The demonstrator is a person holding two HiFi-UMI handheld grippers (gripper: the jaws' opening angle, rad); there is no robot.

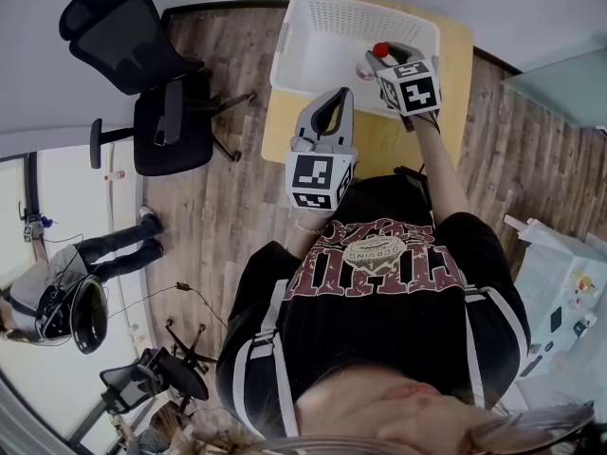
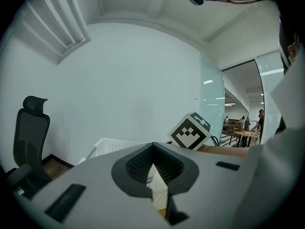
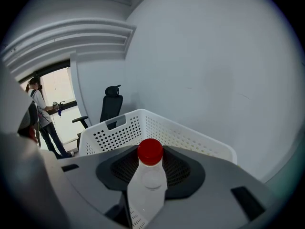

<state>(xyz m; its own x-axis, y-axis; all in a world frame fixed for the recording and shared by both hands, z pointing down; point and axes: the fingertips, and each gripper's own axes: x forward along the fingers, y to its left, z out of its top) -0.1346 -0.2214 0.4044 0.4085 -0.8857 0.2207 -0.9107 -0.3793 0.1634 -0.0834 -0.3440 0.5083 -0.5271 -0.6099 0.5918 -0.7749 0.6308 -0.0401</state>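
My right gripper (image 1: 377,62) is shut on a pale plastic bottle (image 3: 146,189) with a red cap (image 3: 150,151), held upright between the dark pads. It hovers over the right side of a white perforated basket (image 1: 313,27), whose rim (image 3: 190,132) runs behind the bottle. My left gripper (image 1: 335,96) hangs nearer the body over the yellow table (image 1: 379,145), just in front of the basket. Its jaws meet at the tips and grip nothing (image 2: 153,149). The right gripper's marker cube (image 2: 190,130) shows beyond it.
The basket stands on a small yellow table against a pale wall. A black office chair (image 1: 142,74) is on the wood floor to the left. A seated person (image 1: 57,282) is farther left, and a cluttered white surface (image 1: 560,301) lies to the right.
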